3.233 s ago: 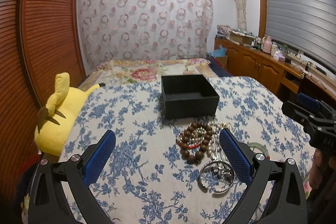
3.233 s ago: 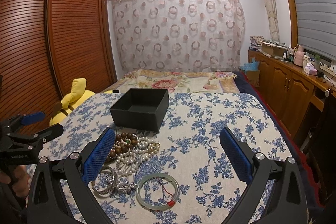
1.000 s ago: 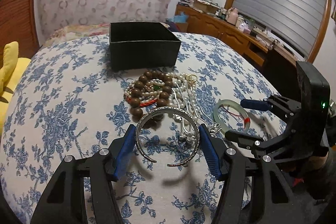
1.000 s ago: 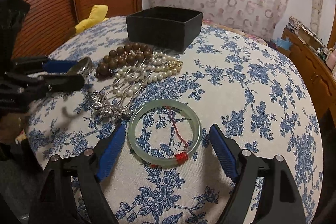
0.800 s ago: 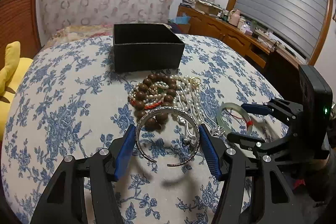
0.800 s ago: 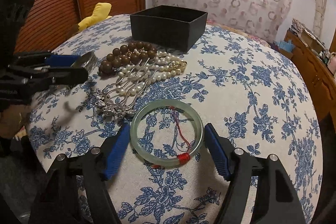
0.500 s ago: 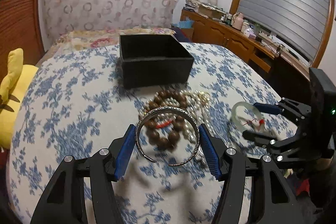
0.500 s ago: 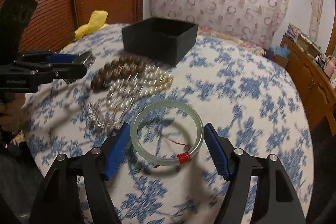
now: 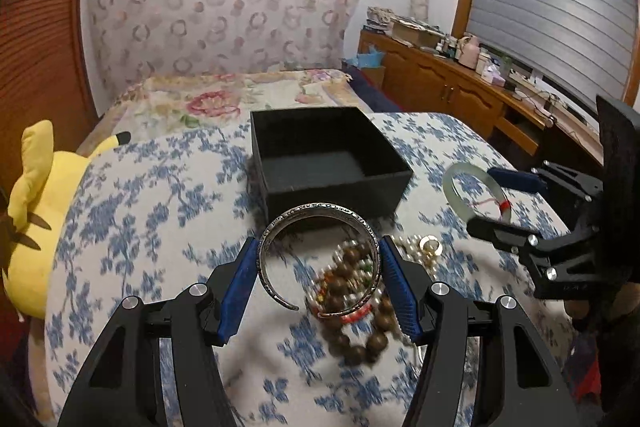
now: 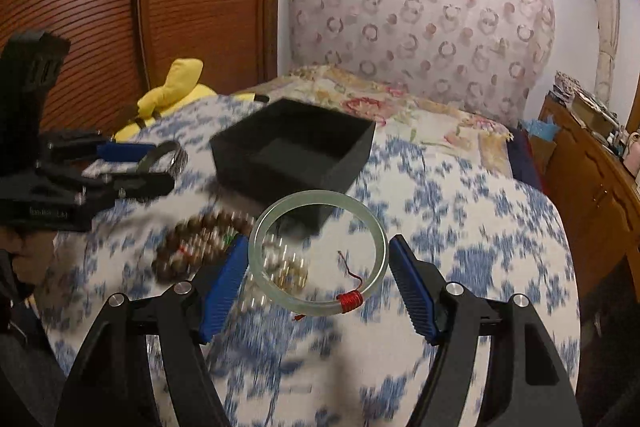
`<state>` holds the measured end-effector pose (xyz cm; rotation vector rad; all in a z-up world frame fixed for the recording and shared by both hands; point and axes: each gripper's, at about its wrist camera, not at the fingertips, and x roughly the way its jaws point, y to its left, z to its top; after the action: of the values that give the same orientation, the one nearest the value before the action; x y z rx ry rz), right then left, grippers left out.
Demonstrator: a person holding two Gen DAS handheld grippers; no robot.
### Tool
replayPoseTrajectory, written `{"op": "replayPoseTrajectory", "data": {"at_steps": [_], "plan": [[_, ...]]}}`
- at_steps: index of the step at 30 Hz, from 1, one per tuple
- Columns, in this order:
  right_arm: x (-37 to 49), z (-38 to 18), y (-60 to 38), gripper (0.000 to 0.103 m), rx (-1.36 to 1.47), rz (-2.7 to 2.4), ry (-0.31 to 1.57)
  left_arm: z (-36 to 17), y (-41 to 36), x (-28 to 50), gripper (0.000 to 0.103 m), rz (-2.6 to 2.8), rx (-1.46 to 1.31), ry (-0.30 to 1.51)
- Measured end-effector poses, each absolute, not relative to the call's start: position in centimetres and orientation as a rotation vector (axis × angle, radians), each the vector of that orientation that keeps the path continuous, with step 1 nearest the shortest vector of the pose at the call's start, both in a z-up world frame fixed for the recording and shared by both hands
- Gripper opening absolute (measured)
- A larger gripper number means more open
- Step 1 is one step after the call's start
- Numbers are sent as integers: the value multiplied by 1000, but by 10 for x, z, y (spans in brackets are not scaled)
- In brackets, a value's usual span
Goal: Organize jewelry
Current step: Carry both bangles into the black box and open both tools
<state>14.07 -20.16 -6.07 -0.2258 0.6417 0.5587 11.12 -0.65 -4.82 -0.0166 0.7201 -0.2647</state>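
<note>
My left gripper (image 9: pixel 319 247) is shut on a silver open cuff bracelet (image 9: pixel 316 207), held in the air in front of the open black box (image 9: pixel 332 191). My right gripper (image 10: pixel 318 247) is shut on a pale green jade bangle (image 10: pixel 320 195) with red thread wound on it, also held up just short of the box (image 10: pixel 280 187). Each view shows the other gripper from the side: the right gripper (image 9: pixel 494 203) with the bangle (image 9: pixel 450 187), the left gripper (image 10: pixel 156 167) with the cuff (image 10: pixel 176 155). Brown wooden beads (image 9: pixel 352 287) and pearls lie below on the bed.
The blue-flowered bedspread (image 9: pixel 140 227) carries the box and the jewelry pile (image 10: pixel 192 239). A yellow plush toy (image 9: pixel 36 195) lies at the bed's left edge by the wooden wardrobe doors. A wooden sideboard (image 9: pixel 460 95) runs along the right wall.
Both grippers rose from the bedspread and moved toward the black box, carrying the cuff and the bangle. A second ago the right jaws stood wider around the bangle lying on the bed.
</note>
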Motion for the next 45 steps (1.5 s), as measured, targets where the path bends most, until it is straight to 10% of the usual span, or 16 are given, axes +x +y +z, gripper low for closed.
{"op": "replayPoseTrajectory", "data": {"at_steps": [45], "plan": [[206, -58, -217, 80, -58, 527, 666, -45, -26, 210, 58, -222, 6, 753]]}}
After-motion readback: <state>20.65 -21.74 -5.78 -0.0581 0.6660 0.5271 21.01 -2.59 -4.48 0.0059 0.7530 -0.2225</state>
